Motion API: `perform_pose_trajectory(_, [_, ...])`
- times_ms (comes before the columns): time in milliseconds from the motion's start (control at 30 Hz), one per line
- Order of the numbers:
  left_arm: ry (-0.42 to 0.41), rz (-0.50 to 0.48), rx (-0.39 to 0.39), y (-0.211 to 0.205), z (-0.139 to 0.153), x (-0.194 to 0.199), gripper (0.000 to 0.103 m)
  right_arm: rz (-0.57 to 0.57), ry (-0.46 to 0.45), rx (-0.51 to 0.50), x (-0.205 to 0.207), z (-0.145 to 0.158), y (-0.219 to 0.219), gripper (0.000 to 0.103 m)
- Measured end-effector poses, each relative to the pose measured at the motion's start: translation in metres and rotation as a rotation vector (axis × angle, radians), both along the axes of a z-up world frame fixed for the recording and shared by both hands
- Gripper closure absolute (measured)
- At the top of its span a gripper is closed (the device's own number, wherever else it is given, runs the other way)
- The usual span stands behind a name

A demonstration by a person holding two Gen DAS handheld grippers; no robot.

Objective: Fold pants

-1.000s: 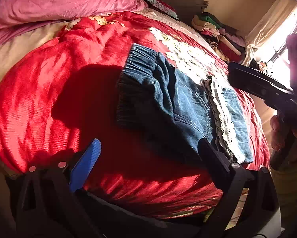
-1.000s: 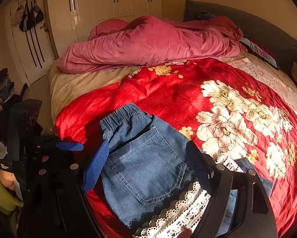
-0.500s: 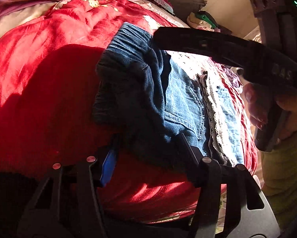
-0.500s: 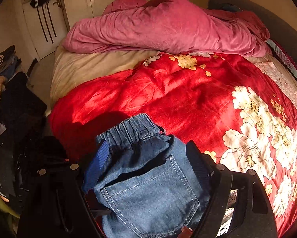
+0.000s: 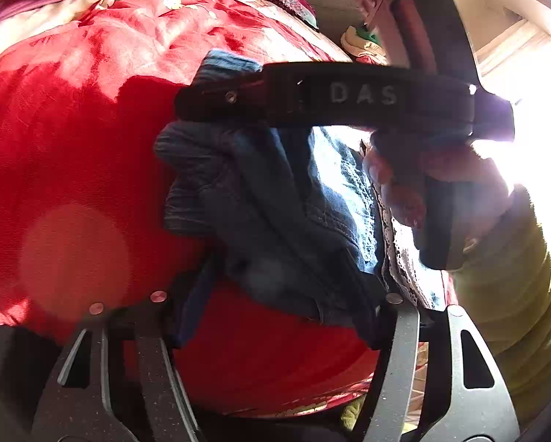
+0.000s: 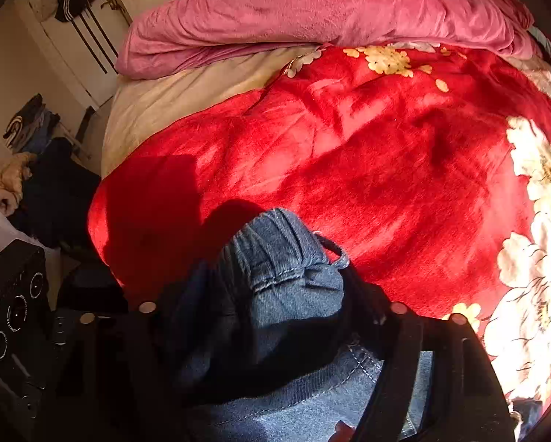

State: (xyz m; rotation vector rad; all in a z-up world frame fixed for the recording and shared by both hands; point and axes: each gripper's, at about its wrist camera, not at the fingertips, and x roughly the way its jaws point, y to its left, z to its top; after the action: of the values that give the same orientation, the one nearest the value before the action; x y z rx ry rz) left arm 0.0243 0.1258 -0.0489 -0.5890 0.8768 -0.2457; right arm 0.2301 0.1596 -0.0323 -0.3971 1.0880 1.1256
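Two grippers work the waistband end of the denim pants (image 5: 275,199) on the red floral blanket (image 5: 73,154).
Left gripper (image 5: 286,305) and right gripper (image 6: 272,316) each stand part-open with bunched denim between the jaws, which have just been closing; whether the pads press is unclear. Take both layers evenly, then fold toward the lace hem (image 5: 397,258); bare blanket lies beyond.

The black two-finger left gripper (image 5: 279,305) points steeply down, its jaws just widened a little, bunched blue denim between them. The black two-finger right gripper (image 6: 260,313), jaws just narrowed around a denim fold, crosses the far side, held by a hand (image 5: 441,188) in an olive sleeve (image 5: 511,280).
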Motion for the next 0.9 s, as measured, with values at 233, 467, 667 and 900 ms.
perform_pose_trajectory(233, [-0.032,-0.008,-0.021,-0.002,0.002,0.001,0.03,-0.048,0.064,0.167,0.003,0.023,-0.04,0.066])
perform_pose_trajectory(467, [-0.042,-0.022,-0.016,-0.016,0.012,0.009,0.026,-0.075,0.056,0.294,0.001,0.057,-0.094,0.066])
perform_pose_trajectory(667, [-0.064,-0.059,-0.039,-0.037,0.028,0.021,0.03,-0.104,0.029,0.341,0.0,0.07,-0.133,0.066])
perform_pose_trajectory(900, [-0.089,-0.096,0.015,-0.068,0.048,0.03,0.033,-0.151,0.013,0.384,0.003,0.074,-0.177,0.066])
